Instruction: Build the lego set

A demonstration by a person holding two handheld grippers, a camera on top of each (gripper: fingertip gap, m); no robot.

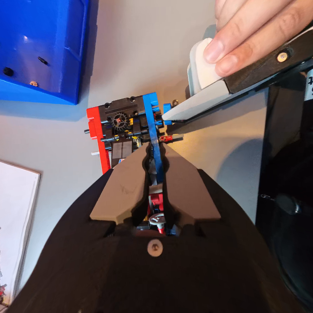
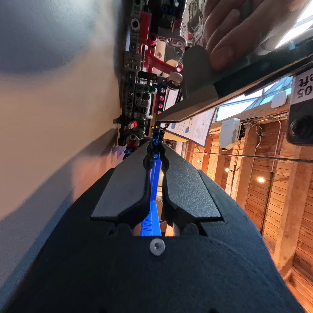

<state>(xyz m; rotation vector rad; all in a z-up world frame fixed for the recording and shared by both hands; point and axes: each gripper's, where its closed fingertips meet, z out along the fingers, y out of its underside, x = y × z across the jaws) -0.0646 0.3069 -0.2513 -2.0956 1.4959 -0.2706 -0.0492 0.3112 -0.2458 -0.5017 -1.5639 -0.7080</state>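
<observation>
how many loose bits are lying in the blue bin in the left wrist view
3 visible: a black piece highest in the blue bin, a black round one at left, a tan one lowest. More may lie out of frame.

A pale table [image 1: 135,50] bears a blue bin [image 1: 42,50] and white booklet [image 1: 15,211].

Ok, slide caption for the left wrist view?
Left gripper clamps the lego model's blue beam while the right gripper brings a blue piece.
</observation>
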